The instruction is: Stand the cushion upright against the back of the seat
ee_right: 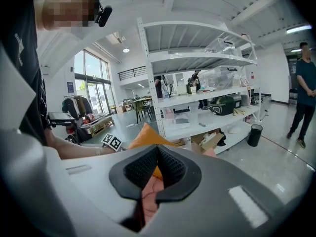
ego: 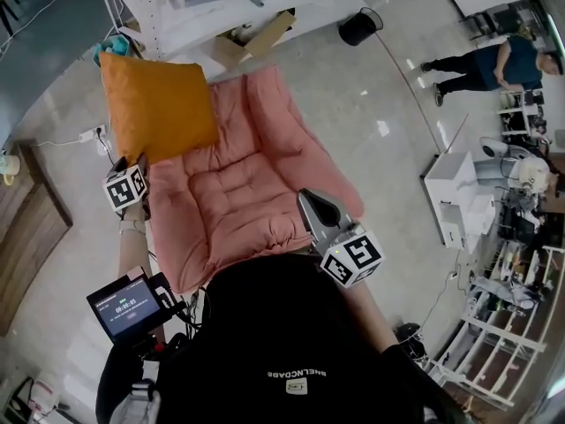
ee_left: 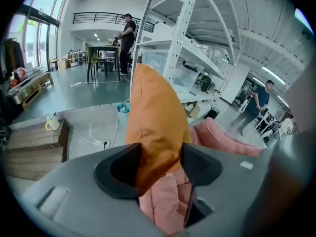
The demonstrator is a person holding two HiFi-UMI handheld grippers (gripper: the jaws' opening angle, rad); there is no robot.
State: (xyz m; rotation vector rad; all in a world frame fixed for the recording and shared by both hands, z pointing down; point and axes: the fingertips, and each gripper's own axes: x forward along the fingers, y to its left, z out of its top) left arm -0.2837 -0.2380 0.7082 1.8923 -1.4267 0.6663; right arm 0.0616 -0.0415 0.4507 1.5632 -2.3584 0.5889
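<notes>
An orange cushion (ego: 159, 104) stands tilted at the back left of the pink padded seat (ego: 256, 175), leaning against its raised back. My left gripper (ego: 139, 164) is at the cushion's lower left corner. In the left gripper view that corner (ee_left: 155, 122) fills the gap between the pads of my left gripper (ee_left: 159, 157), which press on it from both sides. My right gripper (ego: 305, 198) hovers over the seat's right front, apart from the cushion. Its jaws (ee_right: 158, 154) are shut with nothing between them, and the cushion's tip (ee_right: 143, 136) shows beyond them.
A white shelf rack (ego: 203, 7) with a cardboard box (ego: 256, 38) stands behind the seat. A black bin (ego: 360, 26) sits on the floor, and a person (ego: 494, 64) stands at the far right. A wooden pallet (ego: 26, 228) and a power strip (ego: 93, 133) lie left.
</notes>
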